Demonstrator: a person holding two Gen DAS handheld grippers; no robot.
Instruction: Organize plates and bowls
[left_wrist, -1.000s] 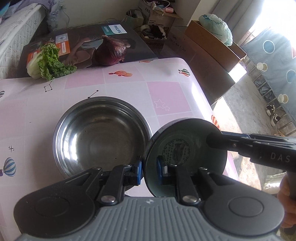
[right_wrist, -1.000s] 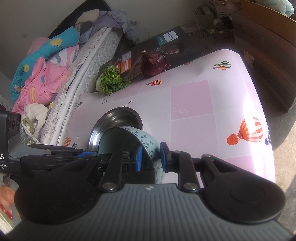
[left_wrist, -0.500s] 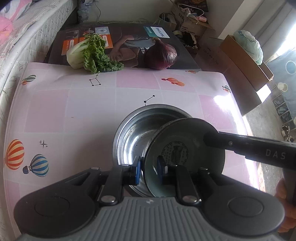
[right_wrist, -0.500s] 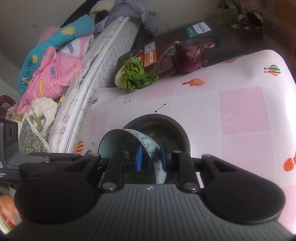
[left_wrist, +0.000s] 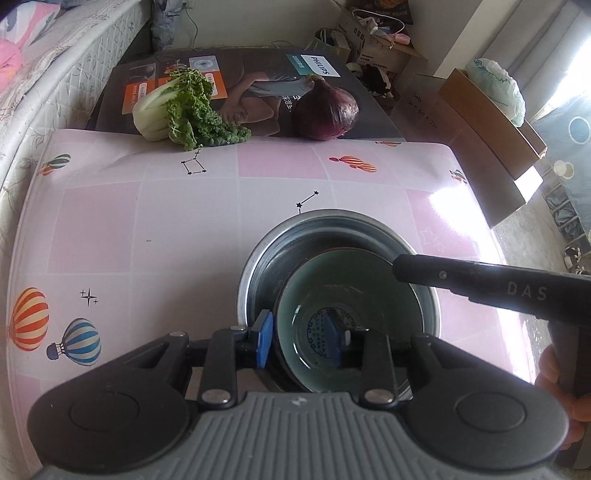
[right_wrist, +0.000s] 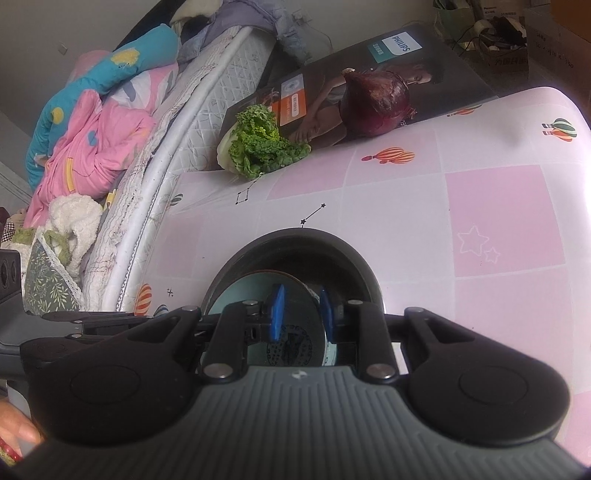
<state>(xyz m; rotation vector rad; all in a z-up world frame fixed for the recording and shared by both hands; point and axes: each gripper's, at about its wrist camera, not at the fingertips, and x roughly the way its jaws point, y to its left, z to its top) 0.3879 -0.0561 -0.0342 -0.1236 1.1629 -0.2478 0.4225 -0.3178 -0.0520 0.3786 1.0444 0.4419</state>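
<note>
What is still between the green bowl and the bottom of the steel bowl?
Nothing visible. The green bowl already sits inside the steel bowl, which holds nothing else in view.

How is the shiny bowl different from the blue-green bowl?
The metal bowl is plain shiny silver; the blue-green bowl has a dark round picture printed inside on its bottom. The metal bowl is wider, so the blue-green bowl fits inside it. The metal bowl sits straight on the pink table, while the blue-green bowl rests in the metal one. Both are round, open side up, with no food in them.
</note>
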